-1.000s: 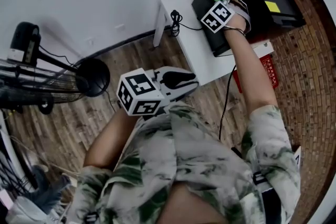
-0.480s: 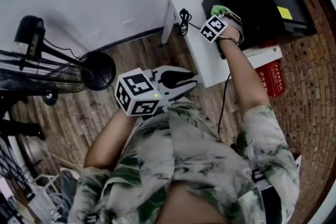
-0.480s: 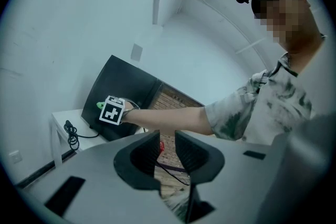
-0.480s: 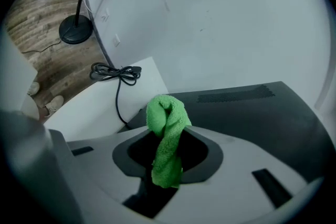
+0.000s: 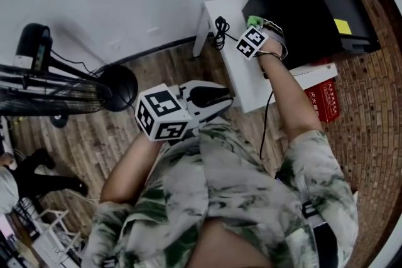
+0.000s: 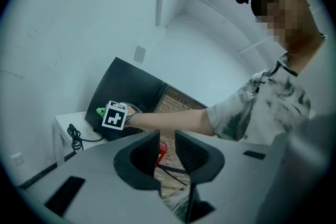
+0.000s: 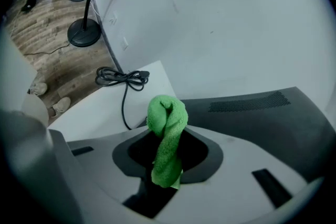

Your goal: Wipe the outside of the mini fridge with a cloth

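Note:
The black mini fridge (image 5: 314, 3) stands on a white side table (image 5: 235, 72) against the wall. My right gripper (image 5: 254, 25) is shut on a twisted green cloth (image 5: 254, 21) and holds it against the fridge's left side, low down near the table top. In the right gripper view the cloth (image 7: 167, 139) sticks up between the jaws, with the fridge's dark side (image 7: 262, 113) just beyond. My left gripper (image 5: 217, 96) hangs in front of my chest, away from the fridge. Its jaws stand a narrow gap apart with nothing between them (image 6: 167, 147).
A coiled black power cord (image 5: 218, 28) lies on the table's left end. A red box (image 5: 326, 97) sits on the brick floor below the fridge. A fan's round base (image 5: 119, 88) and stand are on the wooden floor at left, where a person's legs (image 5: 38, 172) show.
My right gripper has slid the cloth down the fridge's left side toward the table. The left gripper has stayed put. A person has come into view at lower left.

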{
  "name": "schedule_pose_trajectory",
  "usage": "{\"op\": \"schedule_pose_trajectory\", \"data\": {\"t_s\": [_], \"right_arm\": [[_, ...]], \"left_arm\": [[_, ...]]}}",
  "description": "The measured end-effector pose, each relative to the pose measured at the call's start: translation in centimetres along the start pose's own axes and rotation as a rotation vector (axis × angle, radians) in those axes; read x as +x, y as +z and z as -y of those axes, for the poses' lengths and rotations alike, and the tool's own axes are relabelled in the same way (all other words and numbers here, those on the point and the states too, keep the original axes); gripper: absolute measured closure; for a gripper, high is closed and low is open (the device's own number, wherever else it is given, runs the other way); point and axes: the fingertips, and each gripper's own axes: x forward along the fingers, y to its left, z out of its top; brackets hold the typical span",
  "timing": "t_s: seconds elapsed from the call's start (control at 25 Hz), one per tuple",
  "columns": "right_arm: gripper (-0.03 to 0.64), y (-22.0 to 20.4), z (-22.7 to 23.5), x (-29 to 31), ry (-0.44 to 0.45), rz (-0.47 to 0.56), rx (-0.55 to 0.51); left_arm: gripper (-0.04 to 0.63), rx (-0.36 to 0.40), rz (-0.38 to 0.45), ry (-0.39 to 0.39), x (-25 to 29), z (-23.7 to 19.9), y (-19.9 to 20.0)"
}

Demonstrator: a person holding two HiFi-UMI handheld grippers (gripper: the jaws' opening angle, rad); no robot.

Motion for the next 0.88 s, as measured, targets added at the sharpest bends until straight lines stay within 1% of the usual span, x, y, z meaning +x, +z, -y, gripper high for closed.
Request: {"op": "schedule_pose_trajectory", "data": {"t_s": [0.12, 0.28, 0.44, 0.56, 0.68, 0.76, 0.88], "right_arm": [[0.502, 1.6, 4.0, -2.8, -0.067, 0.070, 0.023], [0.502, 3.8, 11.0, -7.4, -0.191, 0.151, 0.046], [0.502, 4.9, 17.7, -11.1, -0.311, 0.189, 0.038], [0.502, 4.9, 21.5, -12.3, -0.367, 0.180, 0.039], [0.502, 4.6, 24.0, -12.3, -0.409, 0.150, 0.021], [0.502, 4.1, 24.7, -11.5, -0.419, 0.107, 0.001], [0.502, 3.5, 23.9, -9.3, -0.393, 0.051, -0.021]], "left_arm": [[0.506, 0.004, 0.005, -0.019, 0.5, -0.3, 0.4], [0.506, 0.015, 0.009, -0.053, 1.3, -0.3, 1.0], [0.506, 0.029, 0.008, -0.080, 2.4, 0.2, 1.4], [0.506, 0.032, 0.010, -0.086, 2.5, 0.3, 1.4], [0.506, 0.028, 0.018, -0.078, 2.2, 0.1, 1.3], [0.506, 0.027, 0.023, -0.070, 2.1, -0.1, 1.4], [0.506, 0.020, 0.032, -0.050, 1.7, -0.6, 1.5]]}}
